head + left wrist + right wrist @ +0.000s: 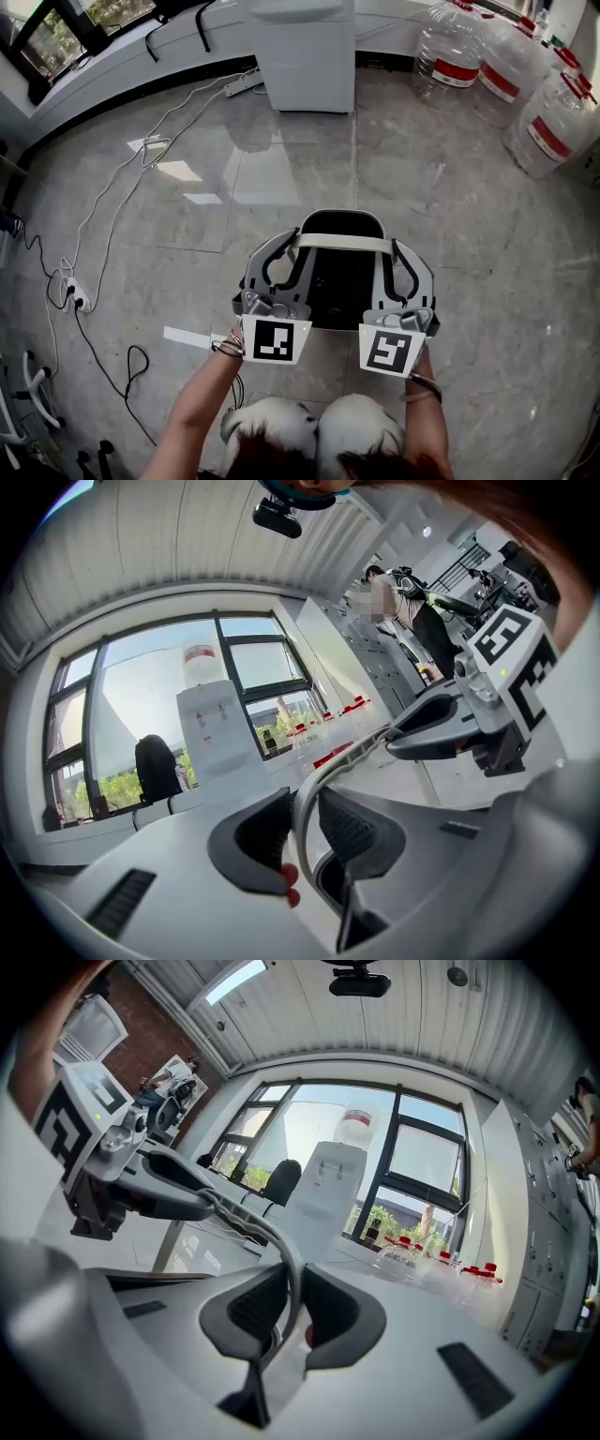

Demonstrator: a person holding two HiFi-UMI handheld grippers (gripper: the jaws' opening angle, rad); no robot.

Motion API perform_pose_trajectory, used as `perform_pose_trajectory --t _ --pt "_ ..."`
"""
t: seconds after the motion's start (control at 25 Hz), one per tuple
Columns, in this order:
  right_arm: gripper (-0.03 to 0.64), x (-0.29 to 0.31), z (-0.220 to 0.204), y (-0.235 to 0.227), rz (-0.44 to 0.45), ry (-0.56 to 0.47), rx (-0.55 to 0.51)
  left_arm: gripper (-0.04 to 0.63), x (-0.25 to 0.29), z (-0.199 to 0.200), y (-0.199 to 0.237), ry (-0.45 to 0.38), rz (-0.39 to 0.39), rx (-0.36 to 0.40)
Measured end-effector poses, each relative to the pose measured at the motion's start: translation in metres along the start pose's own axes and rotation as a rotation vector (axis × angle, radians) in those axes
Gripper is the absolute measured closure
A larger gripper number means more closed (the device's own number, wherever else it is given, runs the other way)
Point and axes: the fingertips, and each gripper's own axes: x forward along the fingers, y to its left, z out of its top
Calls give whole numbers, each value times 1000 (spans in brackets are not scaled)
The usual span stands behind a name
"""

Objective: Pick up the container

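Observation:
The container (342, 281) is a dark open bin with a grey rim and a pale strap handle (342, 243) across its top. It hangs between my two grippers above the floor. My left gripper (284, 255) is at the bin's left side and my right gripper (401, 253) at its right side. In the left gripper view the left gripper (302, 822) is shut on the thin pale handle (352, 754), which runs on towards the right gripper (450, 728). In the right gripper view the right gripper (292, 1307) is shut on the same handle (272, 1241).
A white water dispenser (305, 42) stands at the back. Several large water bottles (534, 94) with red labels stand at the back right. A power strip (75, 295) and loose cables (131, 366) lie on the grey tiled floor at the left.

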Motion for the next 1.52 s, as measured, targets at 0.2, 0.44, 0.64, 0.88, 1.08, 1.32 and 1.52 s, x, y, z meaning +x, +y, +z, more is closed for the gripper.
perform_pose_trajectory --t 0.2,0.44,0.64,0.88,1.08,1.32,1.52 --pt "548 -2 18 -8 -9 -5 -6 494 -3 15 10 -6 10 -5" --pt "548 -1 50 -27 -38 -17 -11 495 -3 47 29 -29 25 0" --pt "548 0 78 -43 -54 -12 -17 495 -2 75 46 -47 36 -3" --pt "548 -8 116 -64 -60 -20 -6 495 -6 115 65 -50 33 -3" --pt "548 -22 166 -90 -54 1 -2 495 -16 169 88 -35 23 -15" --pt "546 -42 237 -128 -61 3 -8 495 -31 241 117 -25 15 -28" --pt "546 -58 294 -157 -66 14 -1 495 -43 301 143 -28 13 -23"
